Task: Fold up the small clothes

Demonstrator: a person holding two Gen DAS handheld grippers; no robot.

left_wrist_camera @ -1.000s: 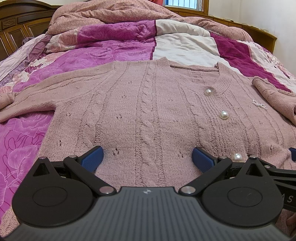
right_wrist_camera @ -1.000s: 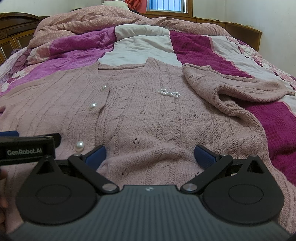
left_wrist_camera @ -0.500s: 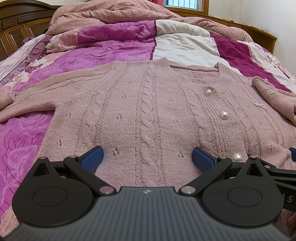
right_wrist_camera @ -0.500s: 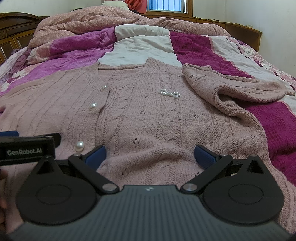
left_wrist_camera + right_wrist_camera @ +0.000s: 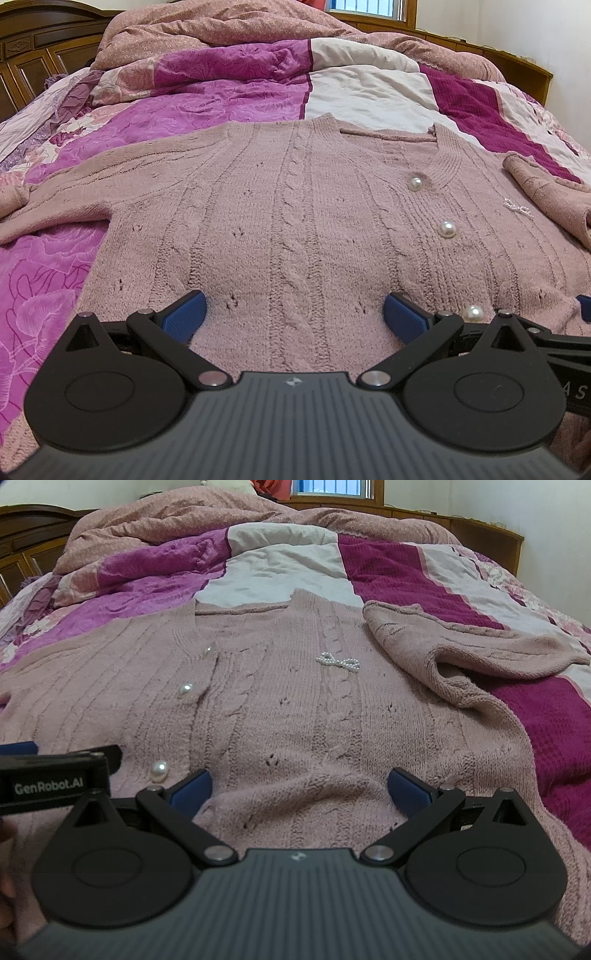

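A dusty-pink cable-knit cardigan (image 5: pixel 295 221) (image 5: pixel 295 709) with pearl buttons (image 5: pixel 447 229) lies flat, front up, on the bed. Its left sleeve (image 5: pixel 55 199) stretches out to the left. Its right sleeve (image 5: pixel 461 653) is folded back over itself at the right. A small pearl bow (image 5: pixel 338 661) sits on the chest. My left gripper (image 5: pixel 295 314) is open over the hem on the cardigan's left half, blue pads wide apart. My right gripper (image 5: pixel 299 790) is open over the hem on the right half. Neither holds cloth. The hem itself is hidden under the gripper bodies.
The bed carries a patchwork quilt (image 5: pixel 229 99) of magenta, white and dark-red panels. A bunched pink duvet (image 5: pixel 221 29) lies at the far end. A dark wooden headboard (image 5: pixel 33 48) stands at the left, a wooden ledge (image 5: pixel 480 539) and window at the back.
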